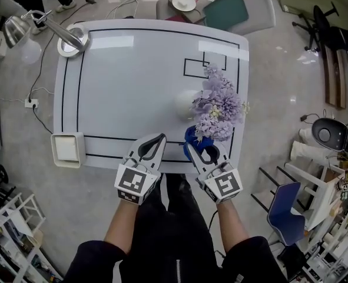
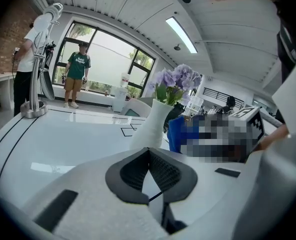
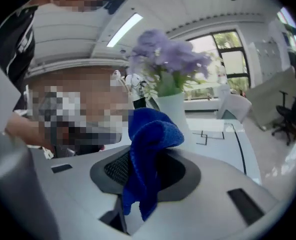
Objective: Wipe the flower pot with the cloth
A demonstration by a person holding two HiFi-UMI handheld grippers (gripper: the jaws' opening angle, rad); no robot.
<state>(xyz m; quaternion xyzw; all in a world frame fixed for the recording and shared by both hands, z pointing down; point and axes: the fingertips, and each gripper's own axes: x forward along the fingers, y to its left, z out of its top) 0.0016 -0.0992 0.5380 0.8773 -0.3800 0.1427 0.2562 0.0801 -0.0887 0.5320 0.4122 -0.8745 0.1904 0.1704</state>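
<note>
The right gripper has its jaws closed on the blue cloth. In the right gripper view the cloth is pinched between the pads, with a rounded fold rising above the jaws and a tail hanging below. The left gripper is empty: in its own view the jaws meet at the tips with nothing between them.

Both grippers hover over the near edge of the white table, the left at about 6 o'clock from the table's centre and the right at about 5 o'clock. The white pot stands upright at about 3 o'clock from the centre, just beyond the right gripper at its 12 o'clock. Purple flowers lean out of it to the right. The cloth is near the pot's base, and no view shows whether they touch.

A lamp sits at the table's 10 o'clock corner, and a white box at its 8 o'clock edge.
</note>
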